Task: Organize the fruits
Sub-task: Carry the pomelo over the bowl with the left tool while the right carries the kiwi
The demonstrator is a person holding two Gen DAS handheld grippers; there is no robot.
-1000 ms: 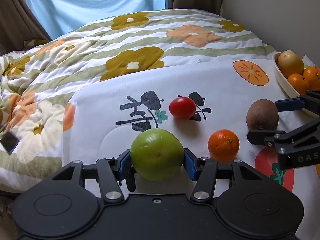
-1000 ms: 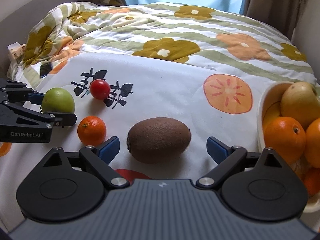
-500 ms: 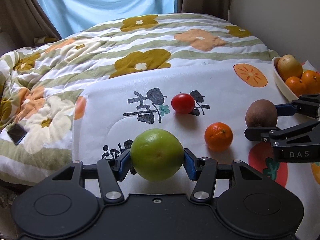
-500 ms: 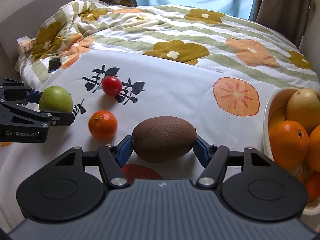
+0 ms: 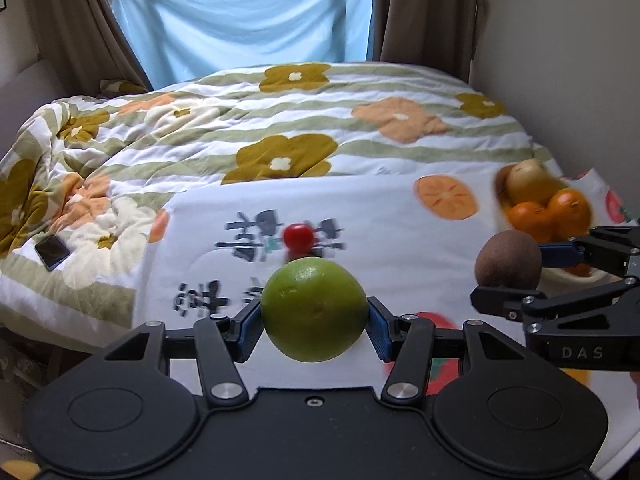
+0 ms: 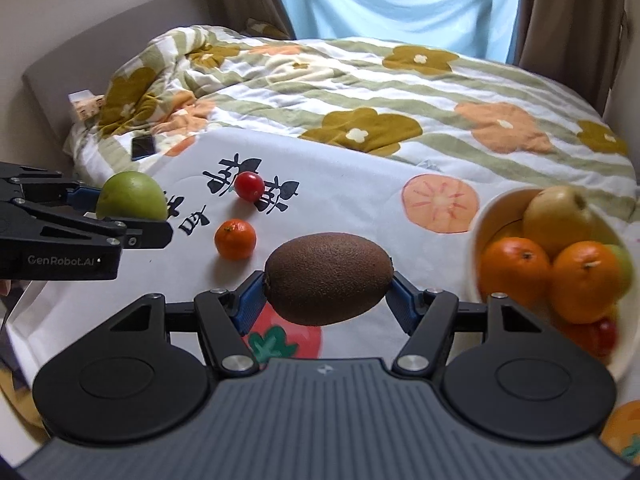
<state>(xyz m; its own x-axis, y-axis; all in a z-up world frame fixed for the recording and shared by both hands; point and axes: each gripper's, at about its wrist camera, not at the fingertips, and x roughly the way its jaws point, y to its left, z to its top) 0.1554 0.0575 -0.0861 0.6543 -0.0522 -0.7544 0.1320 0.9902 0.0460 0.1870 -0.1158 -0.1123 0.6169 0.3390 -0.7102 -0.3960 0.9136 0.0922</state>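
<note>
My left gripper (image 5: 314,325) is shut on a round green fruit (image 5: 314,312) and holds it above the white printed cloth (image 5: 384,216). In the right wrist view that same gripper (image 6: 128,216) hangs at the left with the green fruit (image 6: 132,200). My right gripper (image 6: 328,294) is shut on a brown kiwi (image 6: 328,278), lifted off the cloth beside the white bowl (image 6: 486,216). The bowl holds a pear (image 6: 560,216) and oranges (image 6: 514,266). A red tomato (image 6: 249,186) and a mandarin (image 6: 235,239) lie on the cloth; the green fruit hides the mandarin in the left wrist view.
The cloth lies on a bed with a flowered quilt (image 5: 280,120). A phone (image 5: 51,251) rests on the quilt at the left. A wall runs along the bed's right side behind the bowl, and curtains (image 6: 380,0) hang at the far end.
The right gripper closed on the kiwi and lifted it off the cloth. Both grippers rose with their fruit and shifted toward the bowl, which now looks nearer.
</note>
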